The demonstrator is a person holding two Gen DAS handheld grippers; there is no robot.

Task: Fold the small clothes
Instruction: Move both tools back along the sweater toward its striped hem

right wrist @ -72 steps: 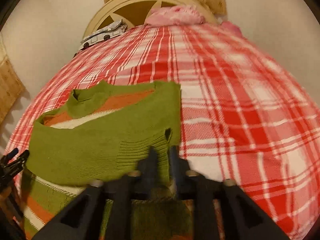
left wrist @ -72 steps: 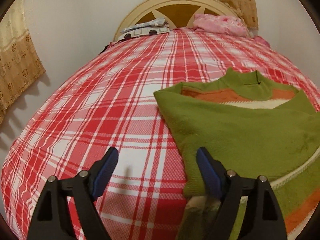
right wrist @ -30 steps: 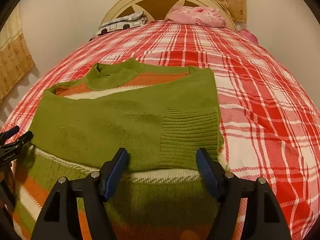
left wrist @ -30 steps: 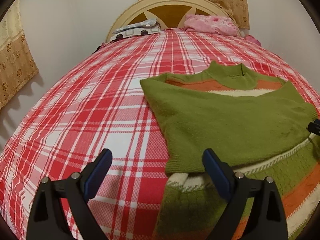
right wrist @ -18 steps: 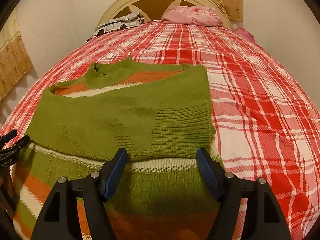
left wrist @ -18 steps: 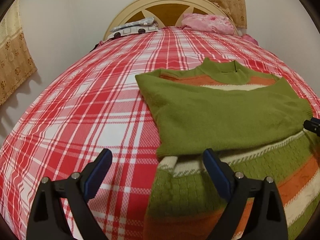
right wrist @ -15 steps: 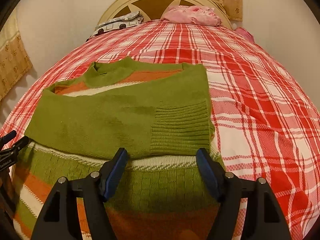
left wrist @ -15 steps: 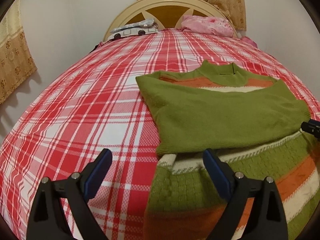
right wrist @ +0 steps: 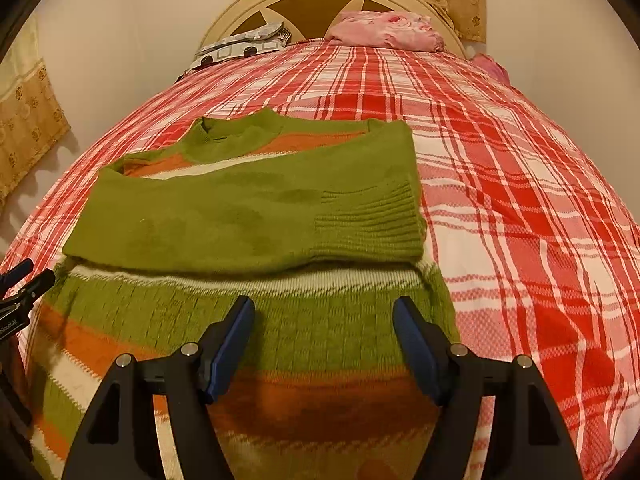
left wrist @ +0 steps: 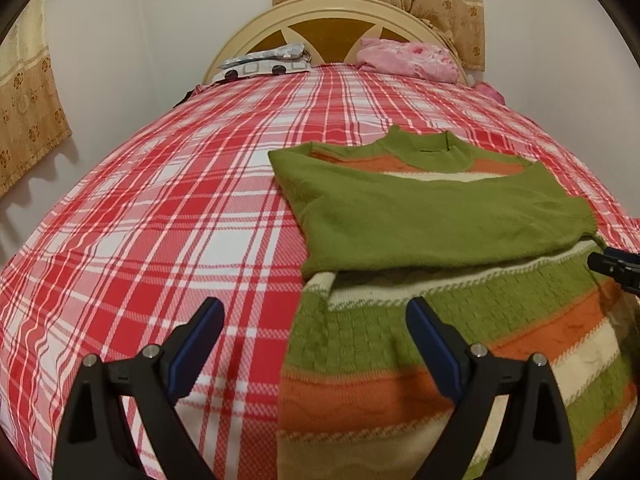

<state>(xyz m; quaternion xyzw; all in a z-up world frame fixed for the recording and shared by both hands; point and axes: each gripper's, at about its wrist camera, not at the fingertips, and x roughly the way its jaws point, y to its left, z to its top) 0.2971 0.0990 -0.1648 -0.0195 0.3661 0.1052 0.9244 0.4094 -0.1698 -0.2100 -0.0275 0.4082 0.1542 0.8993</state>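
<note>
On the bed, left wrist view: we see the red-and-white plaid bedspread [left wrist: 160,220] filling most of the picture, with the sweater [left wrist: 440,220] spread on its right part.
Sweater, left wrist view: it lies flat, green collar towards the headboard [left wrist: 340,20], with the green sleeves folded across the chest over the orange, cream and green striped body.
Left gripper [left wrist: 316,332], left wrist view: we find its jaws standing wide apart with nothing clamped; the left finger hangs over bare bedspread, the right finger over the sweater's lower body, and the sweater's left edge runs between them.
Right edge, left wrist view: the tip of the right gripper [left wrist: 616,266] shows beside the sweater.
Sweater [right wrist: 248,220], right wrist view: it lies ahead of us and to the left, a ribbed cuff [right wrist: 368,224] resting on the folded sleeves.
Right gripper [right wrist: 324,328], right wrist view: we see both blue pads apart, empty, above the striped lower body.
Far end, right wrist view: pink cloth [right wrist: 384,30] and a patterned pillow [right wrist: 240,46] lie by the headboard.
</note>
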